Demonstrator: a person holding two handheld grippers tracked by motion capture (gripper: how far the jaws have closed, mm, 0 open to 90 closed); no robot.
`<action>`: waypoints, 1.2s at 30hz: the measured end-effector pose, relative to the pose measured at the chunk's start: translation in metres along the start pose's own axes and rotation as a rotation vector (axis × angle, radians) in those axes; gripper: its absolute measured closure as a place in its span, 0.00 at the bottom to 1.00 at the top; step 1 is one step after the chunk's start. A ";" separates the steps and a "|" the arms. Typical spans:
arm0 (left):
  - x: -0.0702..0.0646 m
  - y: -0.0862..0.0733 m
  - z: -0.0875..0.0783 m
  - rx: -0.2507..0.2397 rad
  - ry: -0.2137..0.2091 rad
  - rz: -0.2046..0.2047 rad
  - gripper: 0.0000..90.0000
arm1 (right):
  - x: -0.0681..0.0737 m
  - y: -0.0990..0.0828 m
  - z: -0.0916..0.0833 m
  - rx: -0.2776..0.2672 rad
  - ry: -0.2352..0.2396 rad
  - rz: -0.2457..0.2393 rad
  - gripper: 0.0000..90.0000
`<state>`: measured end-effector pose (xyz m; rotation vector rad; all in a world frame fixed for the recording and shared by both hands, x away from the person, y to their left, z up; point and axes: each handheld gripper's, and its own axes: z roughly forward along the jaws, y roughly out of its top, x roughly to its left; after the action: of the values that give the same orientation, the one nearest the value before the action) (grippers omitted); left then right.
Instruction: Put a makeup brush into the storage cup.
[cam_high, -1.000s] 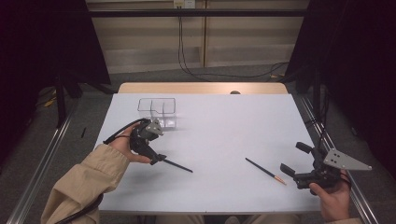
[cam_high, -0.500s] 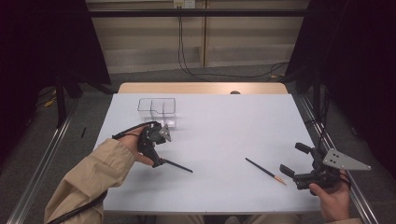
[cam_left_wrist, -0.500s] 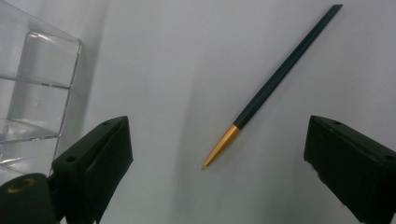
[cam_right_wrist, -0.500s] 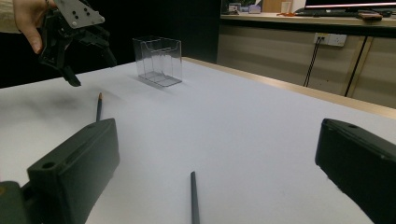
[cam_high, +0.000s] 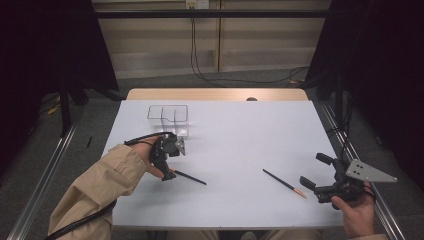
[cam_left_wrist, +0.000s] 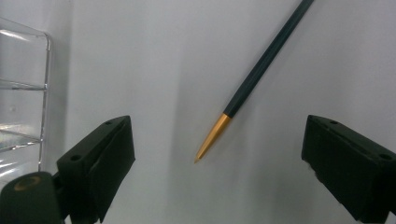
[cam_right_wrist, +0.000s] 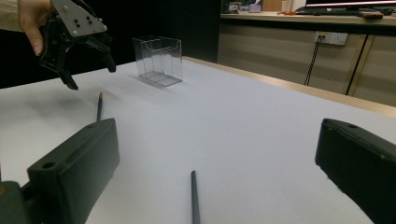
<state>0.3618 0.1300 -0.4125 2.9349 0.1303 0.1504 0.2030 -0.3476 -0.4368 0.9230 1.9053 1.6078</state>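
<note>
So we've got the left gripper (cam_high: 167, 150) hanging over the white table (cam_high: 235, 145), just on the near side of the clear plastic compartment box (cam_high: 168, 115). Its black jaws stand wide apart with nothing pinched between them. They've just been easing slightly closer together, but no pad touches anything.

The thing it's lined up on is the dark, thin pencil with the gold-coloured tip (cam_left_wrist: 252, 84). In the left gripper view that pencil lies flat on the white top right in the gap between the two jaws, slanting up toward the upper right, and its gold point sits roughly midway between the pads, a bit closer to the left one. There's bare table on both sides of it. The clear box shows at the far left edge of that view, beyond the left jaw.

From the high view the same pencil (cam_high: 187, 177) runs away from the box, on the near side of it, with its tip end tucked under the gripper.

There's a second dark pencil (cam_high: 284, 182) well off to the right of the box, nearer the table's front edge. The right gripper (cam_high: 320, 172) sits just right of it with its jaws also spread wide and empty. In the right gripper view that pencil (cam_right_wrist: 194, 198) lies on the table between the jaws.
</note>
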 end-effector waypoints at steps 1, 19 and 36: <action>0.000 0.000 0.000 0.000 0.000 0.001 0.11 | 0.000 0.000 0.000 0.001 -0.001 -0.003 0.00; -0.002 0.004 0.007 0.041 -0.017 0.103 0.22 | -0.001 -0.001 -0.001 0.002 -0.009 0.003 0.00; 0.003 0.007 0.021 0.039 -0.058 0.196 0.53 | -0.002 -0.002 -0.001 0.000 -0.012 0.008 0.00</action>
<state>0.3672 0.1197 -0.4311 2.9829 -0.1660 0.0917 0.2029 -0.3500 -0.4384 0.9388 1.8963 1.6031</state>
